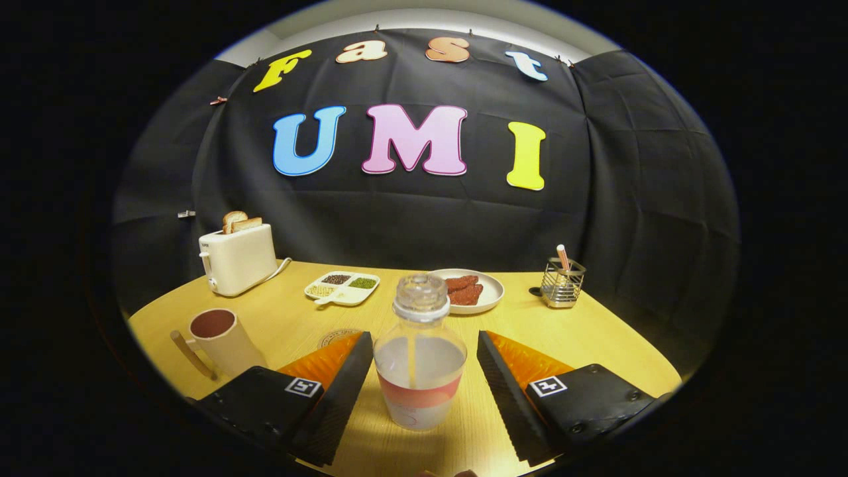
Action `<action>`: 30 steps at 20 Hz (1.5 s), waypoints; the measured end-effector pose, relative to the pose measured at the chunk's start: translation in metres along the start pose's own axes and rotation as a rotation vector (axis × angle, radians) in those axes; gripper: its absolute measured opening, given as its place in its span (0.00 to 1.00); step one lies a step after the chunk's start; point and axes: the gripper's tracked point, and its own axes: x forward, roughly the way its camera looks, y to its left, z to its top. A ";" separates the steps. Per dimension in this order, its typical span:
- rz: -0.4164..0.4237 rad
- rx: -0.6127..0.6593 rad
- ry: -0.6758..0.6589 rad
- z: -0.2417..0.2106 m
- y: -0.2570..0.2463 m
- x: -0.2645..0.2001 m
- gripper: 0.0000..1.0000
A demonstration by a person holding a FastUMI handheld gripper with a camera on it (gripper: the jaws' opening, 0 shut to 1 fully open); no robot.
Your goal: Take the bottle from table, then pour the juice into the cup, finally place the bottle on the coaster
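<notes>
A clear bottle (419,354) with a clear cap, a red band and pale liquid stands upright on the wooden table (596,338), right between my fingers. My gripper (422,351) is open: the left finger nearly touches the bottle's side, the right finger stands a gap away. A cream cup (222,341) with a wooden handle sits left of the left finger. A round coaster (334,338) lies just beyond the left fingertip, partly hidden by it.
A toaster (237,260) with bread stands at the back left. A divided tray (342,287) of grains and a plate (472,291) with reddish slices sit behind the bottle. A wire holder (562,282) stands at the back right.
</notes>
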 end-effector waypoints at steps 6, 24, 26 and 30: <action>0.011 0.005 0.026 -0.020 0.006 0.005 0.98; 0.077 -0.104 0.086 -0.018 0.013 0.011 0.76; 0.089 -0.146 0.064 -0.006 0.017 0.009 0.76; 0.105 -0.259 0.025 0.025 0.026 0.016 0.76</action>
